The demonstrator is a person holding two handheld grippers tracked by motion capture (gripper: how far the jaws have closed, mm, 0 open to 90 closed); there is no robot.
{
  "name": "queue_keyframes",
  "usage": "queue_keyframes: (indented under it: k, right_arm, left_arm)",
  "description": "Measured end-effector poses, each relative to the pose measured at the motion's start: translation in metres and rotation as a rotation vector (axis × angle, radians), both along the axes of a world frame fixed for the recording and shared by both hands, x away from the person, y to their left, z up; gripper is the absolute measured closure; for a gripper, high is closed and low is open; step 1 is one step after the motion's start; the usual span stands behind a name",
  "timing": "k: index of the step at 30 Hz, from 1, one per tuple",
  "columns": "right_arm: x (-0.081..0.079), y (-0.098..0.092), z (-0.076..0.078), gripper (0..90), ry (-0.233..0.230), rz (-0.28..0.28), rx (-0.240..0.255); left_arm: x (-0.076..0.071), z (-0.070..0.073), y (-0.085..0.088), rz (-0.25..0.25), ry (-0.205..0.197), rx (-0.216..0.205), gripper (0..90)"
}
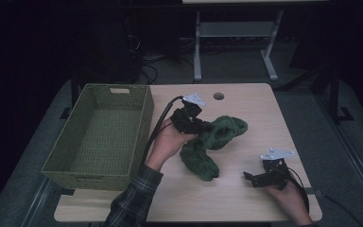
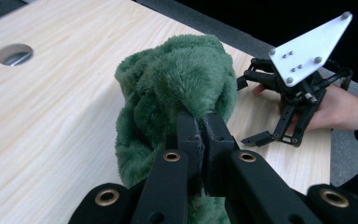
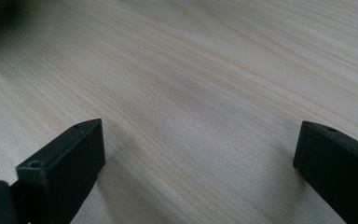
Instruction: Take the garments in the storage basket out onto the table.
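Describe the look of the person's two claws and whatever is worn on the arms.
Both the left claw and right claw are black linkage frames with flat block-shaped jaws and brass-coloured pivot rings. Each carries a grey triangular plate with small screws and trails a black cable. The left arm wears a dark plaid sleeve.

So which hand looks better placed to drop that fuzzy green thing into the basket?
Left. The left gripper is shut on the green cloth, beside the basket. The right gripper is open, away from both.
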State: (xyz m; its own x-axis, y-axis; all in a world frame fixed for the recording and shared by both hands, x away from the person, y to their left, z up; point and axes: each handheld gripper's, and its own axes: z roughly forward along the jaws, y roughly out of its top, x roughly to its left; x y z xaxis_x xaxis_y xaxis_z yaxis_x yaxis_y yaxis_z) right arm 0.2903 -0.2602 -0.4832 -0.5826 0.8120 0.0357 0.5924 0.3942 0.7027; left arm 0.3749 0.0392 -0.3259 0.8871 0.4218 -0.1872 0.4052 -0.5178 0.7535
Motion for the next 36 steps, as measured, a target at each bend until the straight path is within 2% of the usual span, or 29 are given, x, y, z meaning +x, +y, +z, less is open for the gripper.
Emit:
queue_keyframes:
  k: [13,16,18,22,24,25,27,29,31,33,36]
  right_arm:
    - [0.000,0.000,0.000,1.7,-0.001,0.001,-0.002]
    - [0.000,0.000,0.000,1.7,0.000,0.000,-0.002]
    - [0.000,0.000,0.000,1.7,-0.001,0.001,-0.002]
    - [0.000,0.000,0.000,1.7,-0.005,0.004,-0.002]
    - [-0.001,0.000,0.000,1.7,0.002,-0.001,0.002]
    - [-0.001,0.000,0.000,1.7,0.002,0.000,0.001]
    - [-0.001,0.000,0.000,1.7,0.002,0.001,0.000]
    - [-0.001,0.000,0.000,1.7,0.003,0.000,0.001]
    - [-0.001,0.000,0.000,1.7,0.003,0.000,0.001]
    - [-0.001,0.000,0.000,1.7,0.003,0.000,0.000]
    - [-0.001,0.000,0.000,1.7,0.003,0.000,0.001]
  left_arm:
    - [0.006,-0.059,-0.026,0.007,0.058,0.042,87.4]
    - [0.008,-0.072,-0.031,-0.008,0.057,0.084,87.3]
    - [0.008,-0.081,-0.034,-0.002,0.066,0.088,87.3]
    - [0.012,-0.095,-0.039,-0.012,0.073,0.130,86.6]
    - [0.011,-0.100,-0.042,-0.002,0.088,0.131,85.0]
    - [0.010,-0.101,-0.042,-0.009,0.090,0.136,82.9]
    - [0.009,-0.098,-0.041,-0.020,0.064,0.142,74.5]
    - [0.006,-0.093,-0.040,-0.017,0.062,0.127,62.2]
    - [0.003,-0.087,-0.036,-0.013,0.053,0.111,55.1]
    - [-0.002,-0.080,-0.030,-0.003,0.038,0.096,49.1]
    - [-0.006,-0.068,-0.022,0.012,0.012,0.073,46.1]
